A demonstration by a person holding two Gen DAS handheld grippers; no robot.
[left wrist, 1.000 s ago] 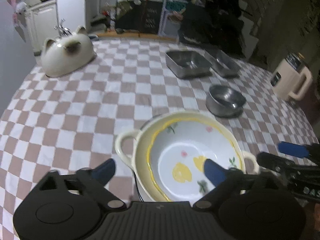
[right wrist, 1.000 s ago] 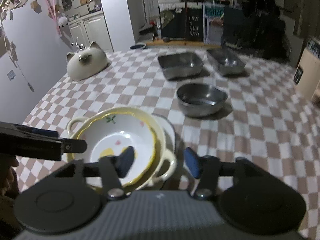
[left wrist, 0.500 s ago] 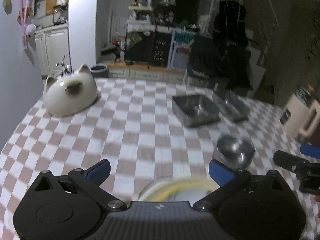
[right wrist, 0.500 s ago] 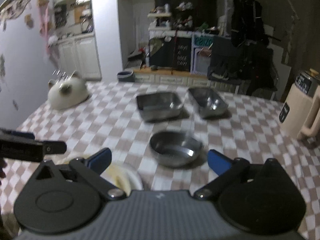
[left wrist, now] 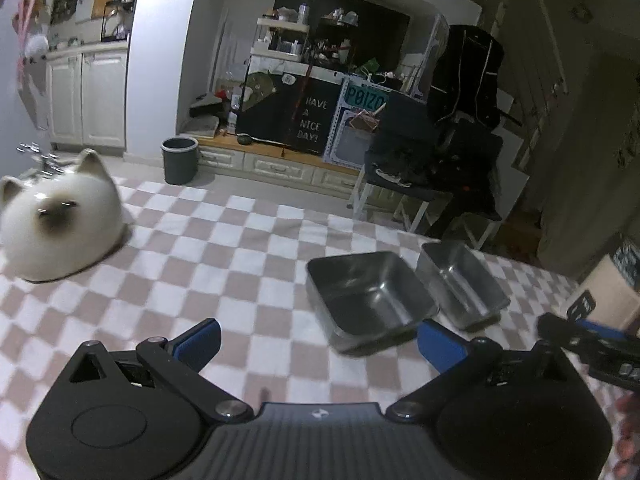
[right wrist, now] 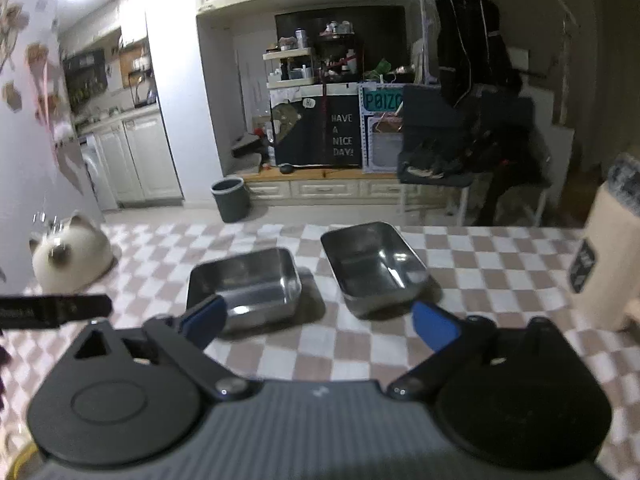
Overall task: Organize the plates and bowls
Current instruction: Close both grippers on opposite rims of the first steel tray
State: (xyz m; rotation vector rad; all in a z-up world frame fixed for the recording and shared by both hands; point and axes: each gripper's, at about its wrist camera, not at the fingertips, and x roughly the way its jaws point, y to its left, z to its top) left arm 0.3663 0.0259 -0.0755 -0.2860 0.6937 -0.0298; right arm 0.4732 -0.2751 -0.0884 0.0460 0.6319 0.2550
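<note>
Where the checked tablecloth (left wrist: pixel 248 248) covers the table, pink and white squares run to the far edge, and behind it stands a dim kitchen with white cabinets (right wrist: pixel 140 160), a grey bin (left wrist: pixel 179 160) and a black board (right wrist: pixel 340 136) that says "HAVE A NICE DAY!".

Two steel trays stand side by side near the middle of the table. The square tray (left wrist: pixel 368 300) is empty, and the long tray (left wrist: pixel 460 288) at its 3 o'clock side is empty too; they are just beside each other. A white cat-shaped bowl (left wrist: pixel 56 224) lies upside down at 9 o'clock, well apart from the trays.

The left gripper (left wrist: pixel 318 344) is released, with nothing between its blue pads. The right gripper (right wrist: pixel 318 322) is also released and empty; its jaws have just been closing a little.

Only the right view shows the beige jug (right wrist: pixel 608 264) at 3 o'clock fully, and a yellow rim (right wrist: pixel 22 462) at 7 o'clock, too little to identify.
</note>
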